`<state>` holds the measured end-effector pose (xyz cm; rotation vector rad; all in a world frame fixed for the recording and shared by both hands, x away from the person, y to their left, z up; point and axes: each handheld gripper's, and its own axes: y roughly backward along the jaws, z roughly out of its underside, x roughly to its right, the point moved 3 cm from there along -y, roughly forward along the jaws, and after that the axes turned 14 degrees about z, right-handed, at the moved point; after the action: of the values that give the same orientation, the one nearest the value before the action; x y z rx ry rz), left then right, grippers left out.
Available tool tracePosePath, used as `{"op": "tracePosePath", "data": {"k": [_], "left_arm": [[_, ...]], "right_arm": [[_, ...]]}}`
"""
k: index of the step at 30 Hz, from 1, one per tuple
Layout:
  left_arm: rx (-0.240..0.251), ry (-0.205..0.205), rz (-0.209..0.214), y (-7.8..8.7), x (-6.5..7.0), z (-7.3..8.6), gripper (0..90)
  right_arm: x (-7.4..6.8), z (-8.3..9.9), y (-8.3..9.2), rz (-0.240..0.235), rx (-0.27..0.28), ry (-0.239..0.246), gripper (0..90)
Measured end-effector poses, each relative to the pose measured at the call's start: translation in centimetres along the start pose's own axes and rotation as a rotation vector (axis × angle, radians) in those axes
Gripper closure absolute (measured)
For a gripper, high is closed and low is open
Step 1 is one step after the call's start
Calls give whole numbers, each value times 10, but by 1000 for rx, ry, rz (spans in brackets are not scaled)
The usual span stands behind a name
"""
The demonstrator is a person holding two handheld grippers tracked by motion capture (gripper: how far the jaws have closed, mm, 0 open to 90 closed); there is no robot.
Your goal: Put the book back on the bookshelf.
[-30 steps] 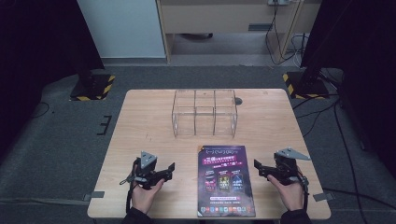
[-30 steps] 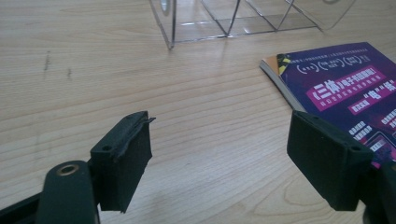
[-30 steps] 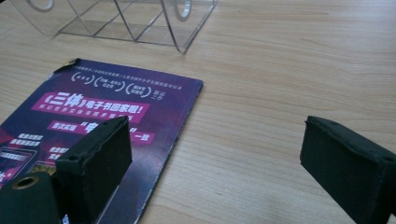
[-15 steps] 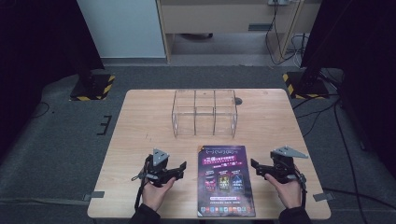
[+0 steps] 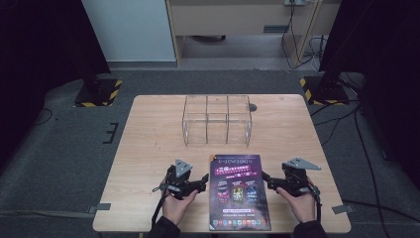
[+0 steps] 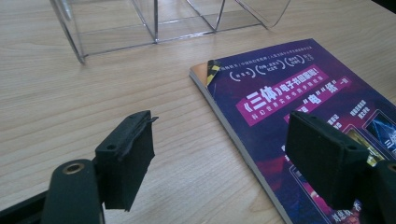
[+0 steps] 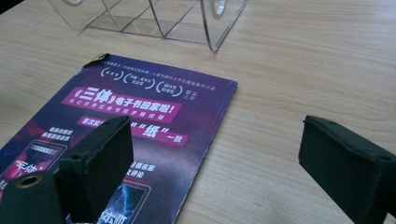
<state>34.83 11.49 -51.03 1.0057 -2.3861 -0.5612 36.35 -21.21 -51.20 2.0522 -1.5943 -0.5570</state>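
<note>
Between two wide-open grippers, magazine [image 5: 239,191] cover reads "三体".

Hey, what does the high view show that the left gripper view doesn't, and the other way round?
High view alone: both hands holding open tongs, left and right, flanking the purple booklet, plus the whole table and grey floor. Left gripper view alone: close detail, namely the booklet's worn, striped top corner and its cover print. Both: booklet, clear divided box, wooden tabletop, the left tongs.
</note>
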Motion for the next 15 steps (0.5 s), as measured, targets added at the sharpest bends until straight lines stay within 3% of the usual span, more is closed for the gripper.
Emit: {"op": "tracePosePath", "data": {"k": [15], "left_arm": [[-35, 19, 20, -21, 13, 11, 276]], "right_arm": [[-10, 11, -5, -5, -17, 35, 115]]}}
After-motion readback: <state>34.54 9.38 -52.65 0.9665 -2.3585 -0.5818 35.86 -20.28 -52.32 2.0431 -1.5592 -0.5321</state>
